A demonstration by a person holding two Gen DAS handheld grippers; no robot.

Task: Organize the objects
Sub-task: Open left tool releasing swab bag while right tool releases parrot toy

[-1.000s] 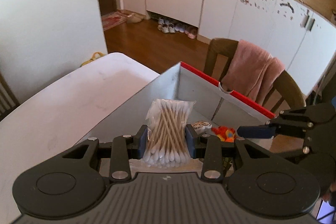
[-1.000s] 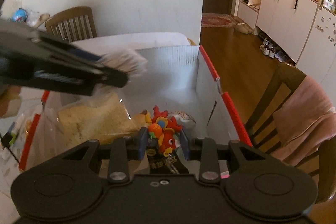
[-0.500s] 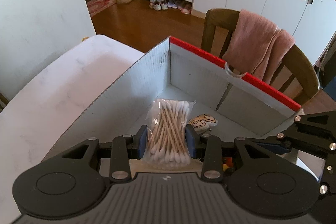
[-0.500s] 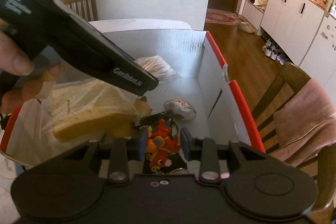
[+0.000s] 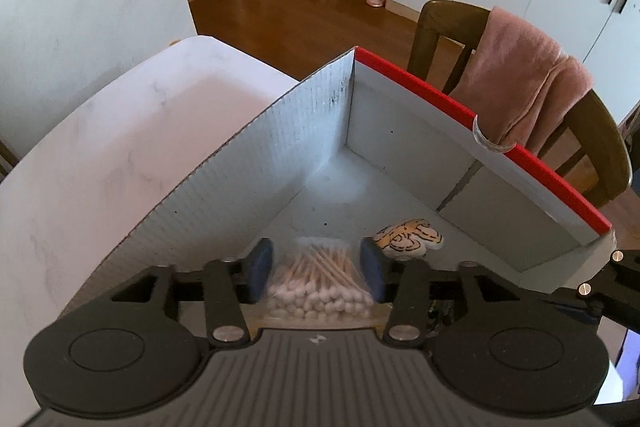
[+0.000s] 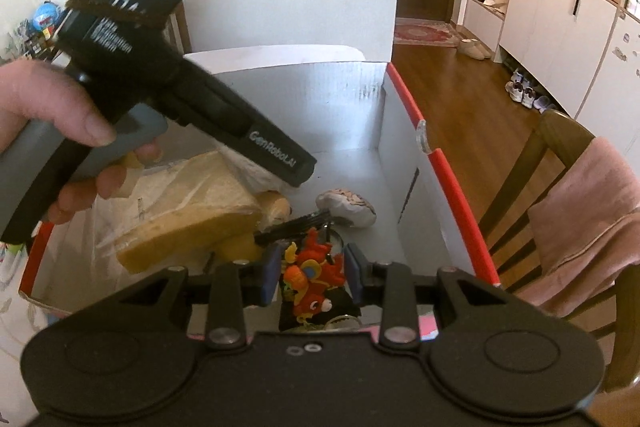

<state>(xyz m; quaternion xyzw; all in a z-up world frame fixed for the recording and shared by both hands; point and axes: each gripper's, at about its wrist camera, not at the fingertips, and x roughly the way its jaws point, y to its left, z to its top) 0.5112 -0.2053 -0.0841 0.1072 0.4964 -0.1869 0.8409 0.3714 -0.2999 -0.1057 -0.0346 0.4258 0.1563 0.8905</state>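
Note:
A clear bag of cotton swabs (image 5: 320,279) lies low inside the red-edged cardboard box (image 5: 280,155). My left gripper (image 5: 316,267) straddles it with its jaws opening, and the blue pads stand just off the bag's sides. In the right wrist view a hand holds that left gripper (image 6: 300,175), which points down into the box over a bagged loaf of bread (image 6: 188,215). My right gripper (image 6: 312,271) is shut on a red and orange plush toy (image 6: 316,267) above the box's near end.
A small tiger-striped item (image 5: 408,239) and a black comb-like piece (image 6: 296,225) lie on the box floor. The box sits on a white table (image 5: 100,147). A wooden chair draped with a pink towel (image 5: 520,79) stands right behind the box's red edge.
My left gripper sank deeper into the box with the swab bag, then its jaws spread and let the bag go. The right gripper kept still, holding the toy.

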